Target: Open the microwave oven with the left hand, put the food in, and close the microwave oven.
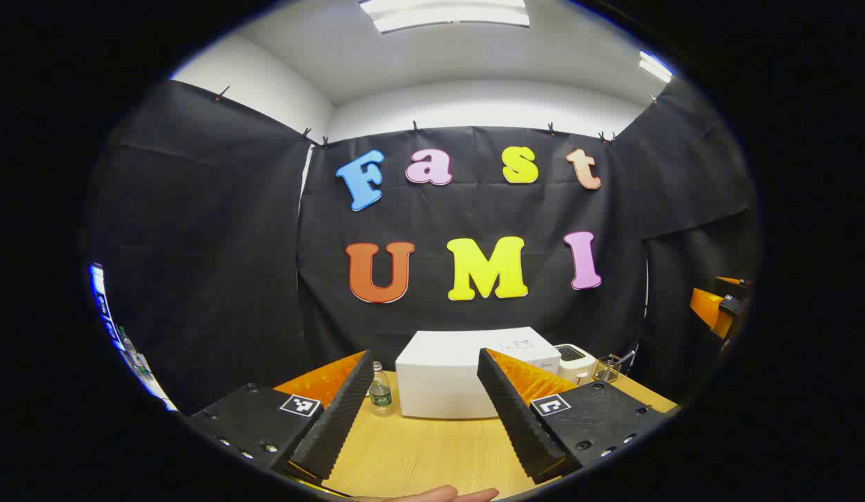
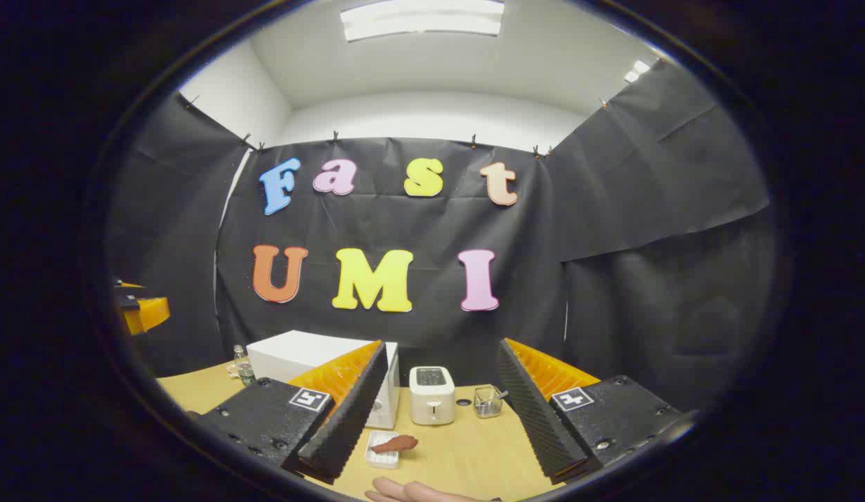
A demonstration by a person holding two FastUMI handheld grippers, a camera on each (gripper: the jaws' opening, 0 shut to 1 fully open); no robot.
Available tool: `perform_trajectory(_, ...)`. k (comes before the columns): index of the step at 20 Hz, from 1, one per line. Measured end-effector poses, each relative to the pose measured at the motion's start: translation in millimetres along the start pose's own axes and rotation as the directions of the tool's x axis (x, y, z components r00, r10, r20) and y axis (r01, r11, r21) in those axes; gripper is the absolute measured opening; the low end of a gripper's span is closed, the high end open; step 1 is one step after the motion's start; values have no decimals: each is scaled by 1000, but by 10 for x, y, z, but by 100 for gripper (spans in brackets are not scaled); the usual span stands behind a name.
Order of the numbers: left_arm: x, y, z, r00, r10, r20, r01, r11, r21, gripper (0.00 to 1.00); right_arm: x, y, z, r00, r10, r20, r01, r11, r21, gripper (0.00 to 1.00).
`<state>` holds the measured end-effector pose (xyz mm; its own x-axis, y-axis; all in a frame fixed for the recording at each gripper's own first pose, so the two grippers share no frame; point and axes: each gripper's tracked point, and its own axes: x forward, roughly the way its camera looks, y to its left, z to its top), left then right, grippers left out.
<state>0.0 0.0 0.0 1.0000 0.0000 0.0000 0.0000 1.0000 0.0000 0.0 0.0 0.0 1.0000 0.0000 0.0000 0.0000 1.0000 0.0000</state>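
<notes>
Both claws hang wide and empty above the counter (image 1: 432, 453), the left claw (image 1: 425, 411) facing the shut microwave (image 1: 446, 376) to open it, the right claw (image 2: 439, 418) over the food (image 2: 394, 444) on its small tray

Left claw (image 1: 425, 411), right claw (image 2: 439, 411): agape, empty.

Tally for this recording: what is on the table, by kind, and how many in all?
Microwave oven: 1
Toaster: 1
Bottle: 1
Small glass holder: 1
White dish with reddish-brown food: 1
Total: 5
</notes>
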Motion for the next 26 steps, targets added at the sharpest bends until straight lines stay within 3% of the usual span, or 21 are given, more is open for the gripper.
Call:
perform_trajectory(15, 42, -135, -35, 1000, -14, -2, 14, 1000, 8, 94, 73, -32, -125, 999, 13, -36, -12, 1000, 22, 100)
perform_trajectory(22, 279, -321, -54, 999, -41, -12, 41, 999, 6, 94, 106, -75, 13, 1000, 6, -3, -5, 1000, 20, 100)
perform_trajectory(26, 576, -597, -285, 996, -76, -40, 75, 997, -26, 94, 131, -120, 37, 1000, 8, 7, -8, 999, 32, 100)
